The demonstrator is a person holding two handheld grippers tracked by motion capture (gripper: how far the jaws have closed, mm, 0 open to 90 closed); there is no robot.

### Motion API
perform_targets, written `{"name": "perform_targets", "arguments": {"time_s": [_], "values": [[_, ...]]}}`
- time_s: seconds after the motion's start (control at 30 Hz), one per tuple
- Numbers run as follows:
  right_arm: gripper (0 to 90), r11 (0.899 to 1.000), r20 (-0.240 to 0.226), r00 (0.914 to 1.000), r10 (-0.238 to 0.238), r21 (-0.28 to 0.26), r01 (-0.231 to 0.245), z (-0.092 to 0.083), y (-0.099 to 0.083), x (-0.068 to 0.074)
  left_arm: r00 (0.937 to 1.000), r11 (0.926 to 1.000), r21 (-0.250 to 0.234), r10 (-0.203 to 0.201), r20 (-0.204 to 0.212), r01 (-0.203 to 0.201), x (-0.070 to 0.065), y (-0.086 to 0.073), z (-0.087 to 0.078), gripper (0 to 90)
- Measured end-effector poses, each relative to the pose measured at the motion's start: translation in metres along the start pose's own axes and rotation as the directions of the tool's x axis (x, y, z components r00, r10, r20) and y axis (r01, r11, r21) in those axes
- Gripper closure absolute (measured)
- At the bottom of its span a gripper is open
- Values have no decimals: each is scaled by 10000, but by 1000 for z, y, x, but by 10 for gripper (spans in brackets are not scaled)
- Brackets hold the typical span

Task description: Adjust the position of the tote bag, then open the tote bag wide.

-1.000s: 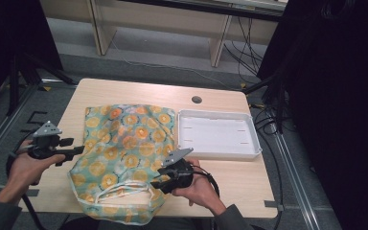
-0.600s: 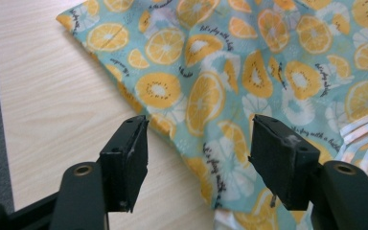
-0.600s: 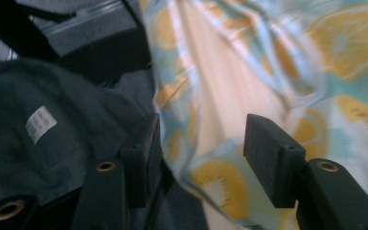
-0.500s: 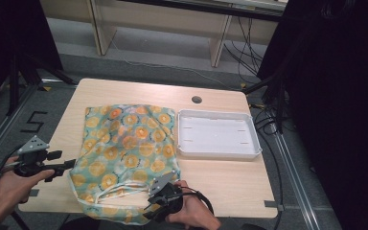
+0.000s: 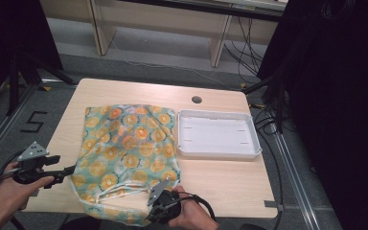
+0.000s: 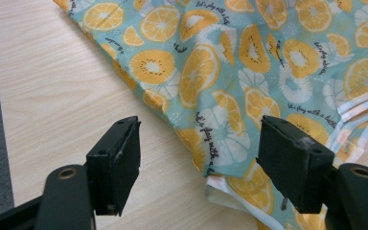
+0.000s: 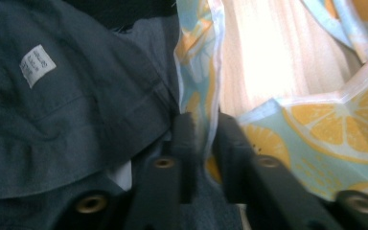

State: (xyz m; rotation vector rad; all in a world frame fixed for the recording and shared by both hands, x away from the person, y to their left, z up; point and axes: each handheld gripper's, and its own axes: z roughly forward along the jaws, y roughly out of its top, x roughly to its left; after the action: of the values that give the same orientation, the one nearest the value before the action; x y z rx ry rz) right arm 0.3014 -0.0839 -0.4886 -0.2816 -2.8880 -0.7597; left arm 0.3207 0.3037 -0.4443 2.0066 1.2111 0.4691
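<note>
A teal cloth [image 5: 127, 148] printed with orange slices lies spread on the wooden table [image 5: 230, 182]. My left gripper [image 5: 69, 170] rests at the cloth's near left edge. In the left gripper view its jaws [image 6: 199, 158] have just been opening and stand wide, with the cloth's edge [image 6: 230, 62] lying between them untouched. My right gripper [image 5: 153, 215] is at the table's front edge. In the right gripper view its jaws [image 7: 203, 129] have just closed, and they pinch the white-trimmed hem of the cloth [image 7: 326, 129].
A white rectangular tray [image 5: 218, 135] sits directly right of the cloth. A round cable hole [image 5: 196, 99] is near the table's far edge. Dark clothing of the person [image 7: 76, 110] hangs just behind the right gripper's jaws. Cables lie on the floor at the right.
Both hands came toward the table's front edge. The right gripper left the cloth's right side, reached the front hem and shut on it. The left gripper slid to the cloth's near left edge.
</note>
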Motion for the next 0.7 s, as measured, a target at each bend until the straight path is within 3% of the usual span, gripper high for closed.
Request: {"name": "perform_targets", "arguments": {"time_s": [0.07,0.17,0.33,0.37,0.4,0.43,0.47,0.53,0.57,0.6,0.63,0.7], "values": [[900,9999,65,9999,151,-54,-150,-2,2,2,10000,9999,-149,30,-3,-30,-3,-1,-1,303],[900,9990,-37,9999,-102,-436,101,-8,5,3,10000,9998,-188,84,28,-83,-6,-2,0,301],[900,9954,39,9999,-119,-947,122,-21,8,1,9999,9995,-265,155,44,-154,-11,-1,0,298],[900,9916,88,9999,-140,-1287,150,-27,11,-1,9988,9986,-210,486,107,-483,-8,-1,-1,298],[900,9875,137,9994,-311,-1545,328,-32,14,-4,9988,9986,-210,486,107,-483,-8,-1,-1,298],[900,9875,137,9994,-311,-1545,328,-32,14,-4,9999,9990,-417,139,42,-137,-11,0,0,298],[900,9765,35,10000,81,-2153,-72,-42,22,-9,9997,9992,-316,244,-48,-246,-9,-2,0,298],[900,9709,166,9998,-49,-2392,87,-48,26,-14,9999,9991,-402,118,-70,-121,-8,-3,0,298],[900,9647,393,9992,79,-2635,27,-55,32,-21,9995,9994,-245,252,-167,-256,-6,-3,-1,298],[900,9591,550,9983,167,-2832,-5,-59,35,-26,9996,9993,-333,167,-208,-174,-4,-3,-2,298],[900,9467,901,9958,185,-3220,115,-67,44,-39,9996,9988,-480,45,-278,-58,-3,-3,-2,288],[900,9435,1208,9912,541,-3313,-111,-73,51,-52,9984,9953,-885,-416,-381,381,-1,-6,-2,283]]}}
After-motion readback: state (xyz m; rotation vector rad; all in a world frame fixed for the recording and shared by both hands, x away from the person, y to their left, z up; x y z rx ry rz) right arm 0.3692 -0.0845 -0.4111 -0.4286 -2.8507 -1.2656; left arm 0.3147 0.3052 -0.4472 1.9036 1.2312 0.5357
